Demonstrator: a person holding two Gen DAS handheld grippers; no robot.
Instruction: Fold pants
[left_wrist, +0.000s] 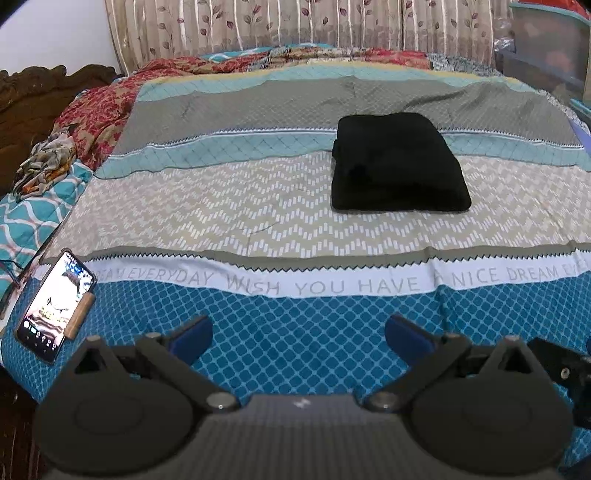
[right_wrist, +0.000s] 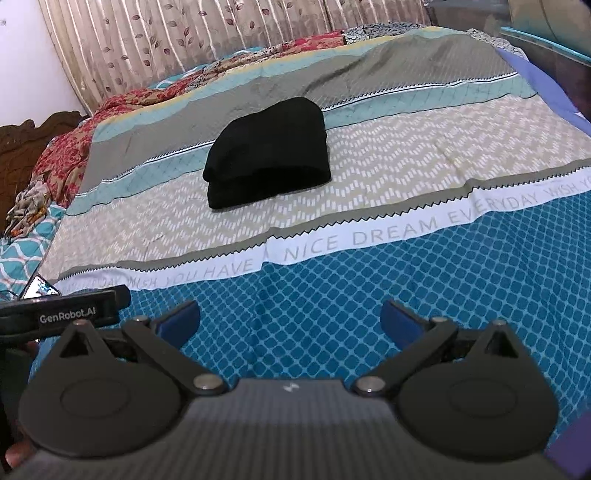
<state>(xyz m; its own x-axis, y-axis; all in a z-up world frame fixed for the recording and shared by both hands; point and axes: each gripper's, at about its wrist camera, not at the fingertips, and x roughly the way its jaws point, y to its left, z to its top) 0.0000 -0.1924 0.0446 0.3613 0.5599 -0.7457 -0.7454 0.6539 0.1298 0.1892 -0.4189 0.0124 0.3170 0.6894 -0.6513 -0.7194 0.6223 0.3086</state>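
The black pants (left_wrist: 397, 162) lie folded into a compact rectangular stack on the patterned bedspread (left_wrist: 258, 206), in the middle right of the left wrist view. They also show in the right wrist view (right_wrist: 267, 158), at centre. My left gripper (left_wrist: 298, 334) is open and empty, held over the blue front band of the bedspread, well short of the pants. My right gripper (right_wrist: 290, 317) is open and empty, also over the blue band and apart from the pants.
A lit phone (left_wrist: 55, 304) leans at the bed's front left edge. Red floral and crumpled cloths (left_wrist: 88, 122) lie along the left side. A dark wooden headboard (left_wrist: 22, 107) stands far left. Curtains (left_wrist: 295, 26) hang behind. Plastic bins (left_wrist: 550, 55) stand at the right.
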